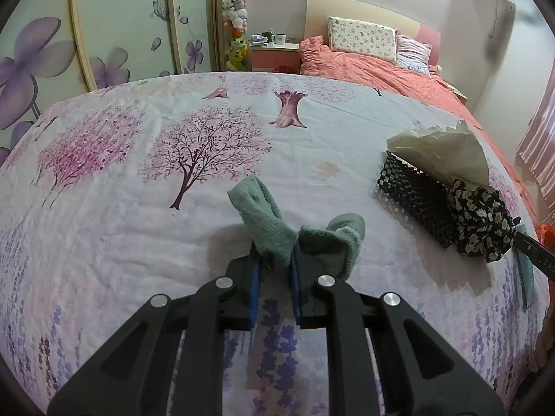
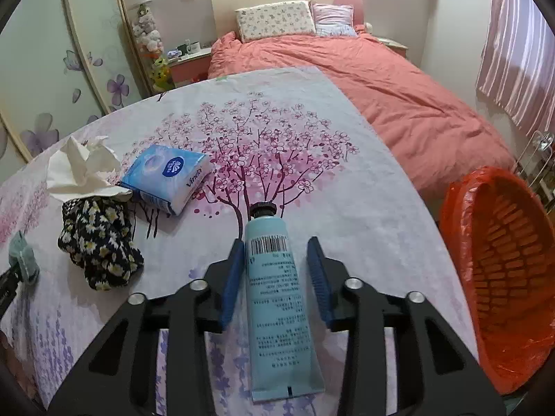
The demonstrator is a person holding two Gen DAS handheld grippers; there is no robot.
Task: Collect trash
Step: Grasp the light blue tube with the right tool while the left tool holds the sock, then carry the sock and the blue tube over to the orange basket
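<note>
My left gripper point(image 1: 275, 260) is shut on a green fuzzy cloth point(image 1: 267, 218) just above the flowered tablecloth point(image 1: 104, 208). My right gripper point(image 2: 275, 256) is open, its blue pads on either side of a light blue tube point(image 2: 277, 305) that lies flat on the cloth, black cap pointing away. The left pad is close to the tube; the right pad stands apart. A crumpled white tissue point(image 2: 83, 170) lies at the left, also seen in the left wrist view point(image 1: 440, 149). An orange-lined trash basket point(image 2: 499, 270) stands beside the table's right edge.
A black floral fabric piece point(image 2: 100, 242) lies left of the tube, also in the left view point(image 1: 480, 220) beside a black mesh item point(image 1: 412, 194). A blue Vinda tissue pack point(image 2: 166, 176) lies behind it. A pink bed point(image 2: 364, 79) is beyond the table.
</note>
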